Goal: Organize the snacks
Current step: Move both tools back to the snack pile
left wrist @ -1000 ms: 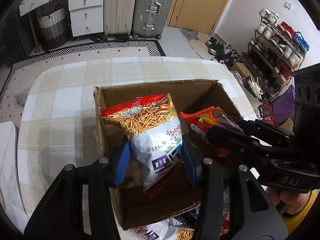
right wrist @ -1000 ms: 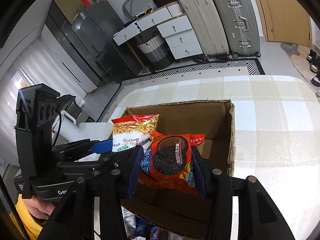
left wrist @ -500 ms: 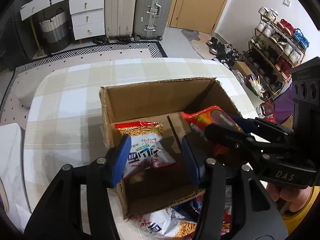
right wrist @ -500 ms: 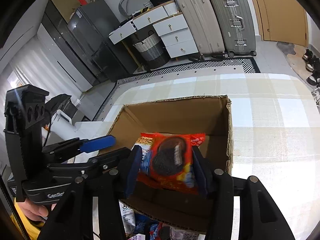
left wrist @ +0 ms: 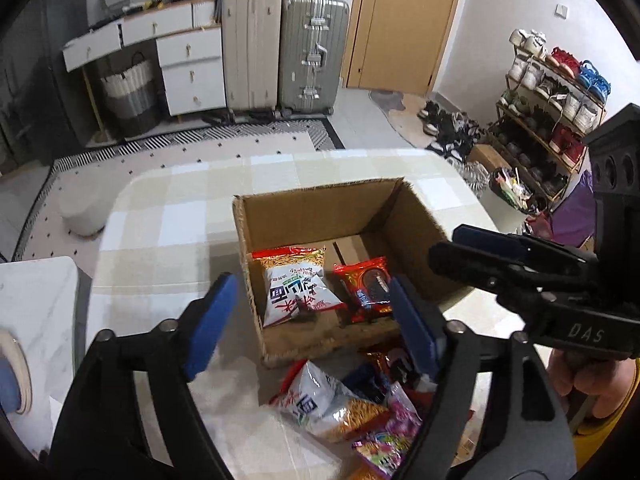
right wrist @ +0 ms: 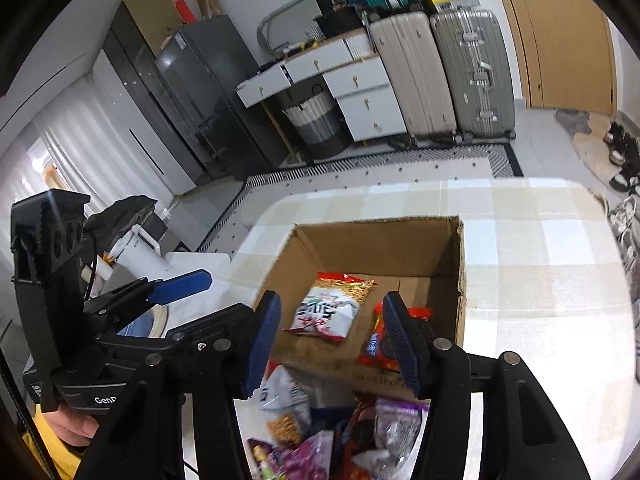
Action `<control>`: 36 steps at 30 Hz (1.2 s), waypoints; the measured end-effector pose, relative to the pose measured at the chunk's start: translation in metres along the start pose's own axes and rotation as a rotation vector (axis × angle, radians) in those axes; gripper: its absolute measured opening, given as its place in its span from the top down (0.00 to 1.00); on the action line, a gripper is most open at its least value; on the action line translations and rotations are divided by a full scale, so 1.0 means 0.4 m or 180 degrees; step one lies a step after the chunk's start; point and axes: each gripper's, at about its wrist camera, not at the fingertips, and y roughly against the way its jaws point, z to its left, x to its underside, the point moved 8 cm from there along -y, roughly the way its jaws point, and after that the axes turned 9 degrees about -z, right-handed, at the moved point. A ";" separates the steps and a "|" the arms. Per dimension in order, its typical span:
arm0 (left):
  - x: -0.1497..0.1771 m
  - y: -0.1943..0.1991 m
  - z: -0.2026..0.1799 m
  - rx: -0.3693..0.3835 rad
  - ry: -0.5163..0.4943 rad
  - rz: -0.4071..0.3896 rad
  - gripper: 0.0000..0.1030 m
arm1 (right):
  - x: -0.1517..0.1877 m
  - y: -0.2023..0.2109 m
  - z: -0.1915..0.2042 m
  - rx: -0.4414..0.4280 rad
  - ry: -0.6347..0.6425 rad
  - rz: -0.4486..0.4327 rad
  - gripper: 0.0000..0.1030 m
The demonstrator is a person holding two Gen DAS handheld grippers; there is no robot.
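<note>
Now left gripper has just been opening, jaws wide, empty; right gripper likewise opening, nothing between pads. Noodle-snack bag and cookie pack lie side by side inside cardboard box; loose snack pile on the table just before it.

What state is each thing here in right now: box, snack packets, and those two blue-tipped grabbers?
Brown cardboard box: open-topped, upright on the checked tablecloth.
White noodle-snack packet: lying inside the box.
Red chocolate-biscuit packet: lying inside beside it.
Loose snack pile: outside the box, unsorted.
Left gripper: jaws just opening, empty.
Right gripper: jaws just opening, empty.
</note>
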 end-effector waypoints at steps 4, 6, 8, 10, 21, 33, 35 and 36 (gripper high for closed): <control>0.009 0.103 -0.015 -0.0014 0.0000 -0.0139 0.24 | -0.007 0.095 0.054 -0.0029 0.0110 -0.0202 0.34; 0.012 0.144 -0.020 -0.0024 -0.0017 -0.0190 0.22 | -0.005 0.144 0.081 -0.0046 0.0177 -0.0281 0.34; 0.024 0.192 -0.027 -0.0037 -0.0046 -0.0245 0.20 | -0.001 0.186 0.103 -0.0048 0.0224 -0.0346 0.34; 0.043 0.233 -0.032 -0.0088 -0.0069 -0.0282 0.17 | 0.005 0.235 0.134 -0.0008 0.0346 -0.0458 0.34; 0.198 0.474 -0.039 -0.0024 -0.0051 -0.0538 0.01 | 0.138 0.469 0.238 -0.0003 0.0630 -0.0980 0.11; 0.476 0.462 -0.073 0.0201 -0.0312 -0.0268 0.01 | 0.321 0.534 0.177 0.0102 0.0432 -0.1045 0.05; 0.521 0.419 -0.073 0.0328 -0.0270 -0.0047 0.01 | 0.351 0.522 0.157 0.0115 0.0393 -0.0983 0.05; 0.532 0.399 -0.070 0.0350 -0.0261 0.0034 0.01 | 0.366 0.515 0.144 0.0114 0.0361 -0.0943 0.05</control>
